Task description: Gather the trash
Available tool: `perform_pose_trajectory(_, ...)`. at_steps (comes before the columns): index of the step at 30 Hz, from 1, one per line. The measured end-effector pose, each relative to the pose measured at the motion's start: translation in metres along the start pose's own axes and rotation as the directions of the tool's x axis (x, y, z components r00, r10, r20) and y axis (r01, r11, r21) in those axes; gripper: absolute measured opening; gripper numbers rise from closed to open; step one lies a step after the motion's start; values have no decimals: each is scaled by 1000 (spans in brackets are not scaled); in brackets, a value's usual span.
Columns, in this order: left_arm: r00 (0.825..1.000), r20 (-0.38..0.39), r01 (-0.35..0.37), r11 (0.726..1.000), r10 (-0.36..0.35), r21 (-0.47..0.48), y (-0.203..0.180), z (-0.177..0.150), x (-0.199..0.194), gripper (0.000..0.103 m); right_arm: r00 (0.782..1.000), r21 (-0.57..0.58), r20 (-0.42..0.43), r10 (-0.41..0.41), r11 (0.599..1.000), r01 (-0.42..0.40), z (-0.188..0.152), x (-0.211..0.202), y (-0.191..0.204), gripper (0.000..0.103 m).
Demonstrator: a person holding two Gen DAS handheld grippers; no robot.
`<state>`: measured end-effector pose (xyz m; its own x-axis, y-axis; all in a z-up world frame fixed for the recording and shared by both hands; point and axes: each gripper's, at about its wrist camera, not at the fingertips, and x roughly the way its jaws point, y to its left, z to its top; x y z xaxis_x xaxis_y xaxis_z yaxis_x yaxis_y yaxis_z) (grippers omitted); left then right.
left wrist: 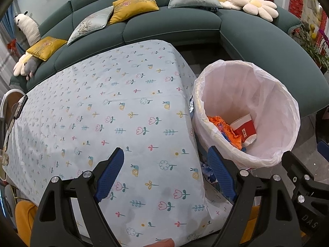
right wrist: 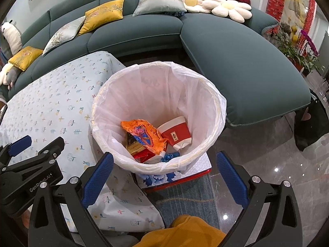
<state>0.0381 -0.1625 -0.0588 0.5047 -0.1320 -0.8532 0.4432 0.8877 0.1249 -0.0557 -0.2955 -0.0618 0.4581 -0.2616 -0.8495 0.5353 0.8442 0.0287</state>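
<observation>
Both the left tongs [left wrist: 165, 173] and right tongs [right wrist: 164, 178] hang spread and empty, the trash — orange wrapper [right wrist: 144, 133], red paper cup [right wrist: 175, 133] — already lies in the lined bin [right wrist: 216, 103] beside the bench [left wrist: 102, 113], whose visible cloth looks bare, so collecting seems nearly finished.

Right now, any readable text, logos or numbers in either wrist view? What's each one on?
"GenRobot.AI": on the left gripper body, seen from the right wrist view.
"DAS": on the right gripper's body at the left wrist view's edge; cut off.
Red paper cup: small dark mark, unreadable.
Orange wrapper: print crumpled, unreadable.
</observation>
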Motion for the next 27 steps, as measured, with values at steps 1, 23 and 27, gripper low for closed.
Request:
perform_pose_trajectory(1, 1000, 3, -3, 1000, 3, -1, 0, 0, 0, 79, 1000, 2, 0, -1, 1000, 1, 0, 0, 0, 96)
perform_pose_trajectory(23, 999, 19, -32, 999, 33, -24, 3, -2, -5, 79, 1000, -9, -5, -15, 1000, 15, -3, 0, -2, 96)
perform_pose_trajectory(27, 999, 17, -31, 999, 31, -22, 3, -3, -5, 79, 1000, -9, -5, -16, 1000, 16, -3, 0, -1, 96)
